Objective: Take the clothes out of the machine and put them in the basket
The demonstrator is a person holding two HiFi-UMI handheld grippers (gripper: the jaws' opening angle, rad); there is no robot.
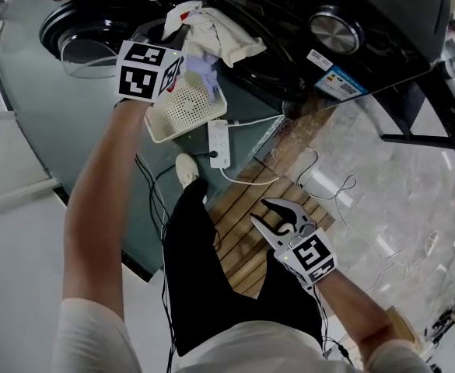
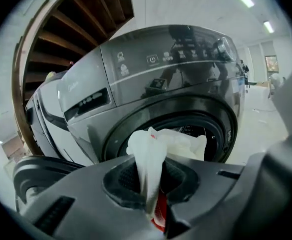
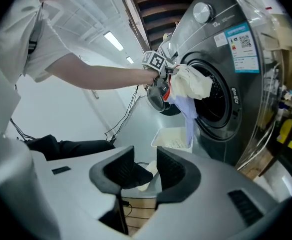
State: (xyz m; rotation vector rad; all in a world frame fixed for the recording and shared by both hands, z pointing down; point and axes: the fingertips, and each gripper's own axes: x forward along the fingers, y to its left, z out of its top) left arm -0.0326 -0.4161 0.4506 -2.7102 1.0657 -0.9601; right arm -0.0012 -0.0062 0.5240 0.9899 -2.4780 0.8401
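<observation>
two grippers: the left gripper [image 1: 179, 31] pinches the clothes [image 1: 229, 42] by the door hole of the machine [image 1: 351, 6]; the right gripper [image 1: 262, 212] hangs wide, empty. lift high so the hanging end clears the basket [image 1: 161, 134] rim.

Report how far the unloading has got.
Done: washer door open. In hand: left gripper shut on a white cloth outside the drum, lilac garment hanging alongside. Left: both go into the basket, bottom bare; right gripper open, empty.
</observation>
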